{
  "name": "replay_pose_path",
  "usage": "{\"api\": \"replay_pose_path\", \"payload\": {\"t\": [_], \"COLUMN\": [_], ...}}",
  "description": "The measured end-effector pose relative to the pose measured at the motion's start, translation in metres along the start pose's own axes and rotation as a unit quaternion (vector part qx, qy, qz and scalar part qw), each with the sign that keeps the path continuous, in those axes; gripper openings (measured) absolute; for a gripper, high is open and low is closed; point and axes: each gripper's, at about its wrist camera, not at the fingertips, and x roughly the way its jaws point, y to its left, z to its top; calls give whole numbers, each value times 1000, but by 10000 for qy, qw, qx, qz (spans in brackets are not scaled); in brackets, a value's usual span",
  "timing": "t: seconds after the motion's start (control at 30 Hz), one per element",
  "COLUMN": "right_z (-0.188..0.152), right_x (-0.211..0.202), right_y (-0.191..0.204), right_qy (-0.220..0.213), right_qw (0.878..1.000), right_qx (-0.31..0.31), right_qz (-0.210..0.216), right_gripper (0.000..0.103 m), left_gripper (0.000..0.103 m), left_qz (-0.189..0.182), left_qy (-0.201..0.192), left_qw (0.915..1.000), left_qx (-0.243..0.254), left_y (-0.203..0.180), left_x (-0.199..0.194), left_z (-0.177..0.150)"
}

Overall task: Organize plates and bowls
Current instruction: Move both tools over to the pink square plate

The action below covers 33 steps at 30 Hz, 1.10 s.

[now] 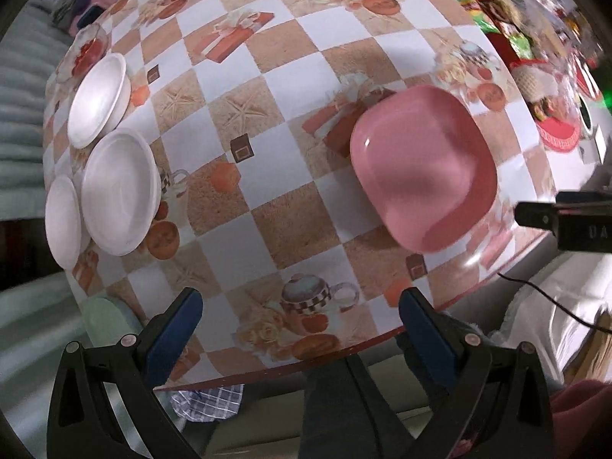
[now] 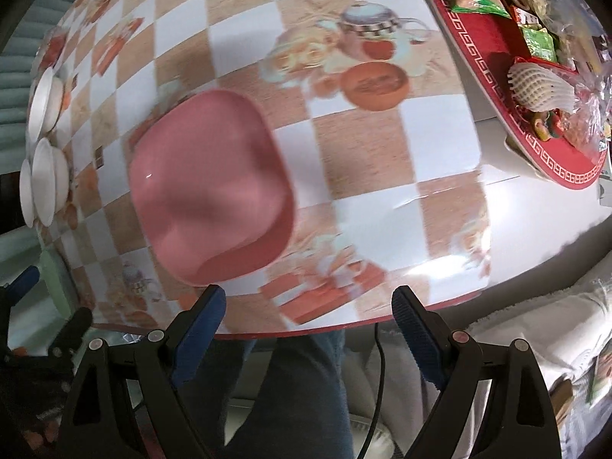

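A pink square plate [image 1: 422, 168] lies on the checkered tablecloth near the table's front edge; it also shows in the right wrist view [image 2: 212, 191]. Three white round dishes sit at the table's left side: a bowl [image 1: 97, 99], a plate [image 1: 120, 191] and another plate [image 1: 63, 222] partly under it. They show small in the right wrist view [image 2: 44, 153]. My left gripper [image 1: 300, 313] is open and empty above the front edge. My right gripper [image 2: 308, 306] is open and empty, just in front of the pink plate, and shows at the right of the left wrist view [image 1: 566, 222].
A red tray [image 2: 497, 46] with snack packets and a foam-wrapped fruit stands at the back right. A clear lidded dish [image 1: 86, 51] with red contents sits behind the white bowl. The person's legs and a white sofa cushion [image 2: 535, 325] lie below the table edge.
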Motion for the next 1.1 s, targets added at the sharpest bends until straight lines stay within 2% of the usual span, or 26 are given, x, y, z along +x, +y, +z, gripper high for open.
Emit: {"api": "replay_pose_path", "payload": {"t": [0.23, 0.47, 0.73, 0.87, 1.1], "right_z": [15, 24, 44, 53, 68], "right_x": [7, 18, 28, 35, 52], "right_y": [-19, -20, -1, 9, 14], "right_qy": [53, 135, 3, -103, -135], "right_qw": [9999, 9987, 9967, 9948, 9920], "right_qx": [-108, -364, -656, -836, -1022], "right_qz": [-114, -327, -488, -569, -722], "right_gripper": [89, 89, 89, 89, 90], "left_gripper": [103, 103, 103, 103, 103], "left_qz": [-205, -331, -84, -81, -15], "left_qy": [120, 136, 88, 82, 42], "left_qw": [9982, 9941, 9900, 9860, 9833], "left_qx": [-547, -1029, -1403, -1665, -1822], "left_y": [-3, -15, -20, -16, -22], "left_x": [7, 26, 54, 69, 91], "left_z": [19, 31, 44, 45, 48]}}
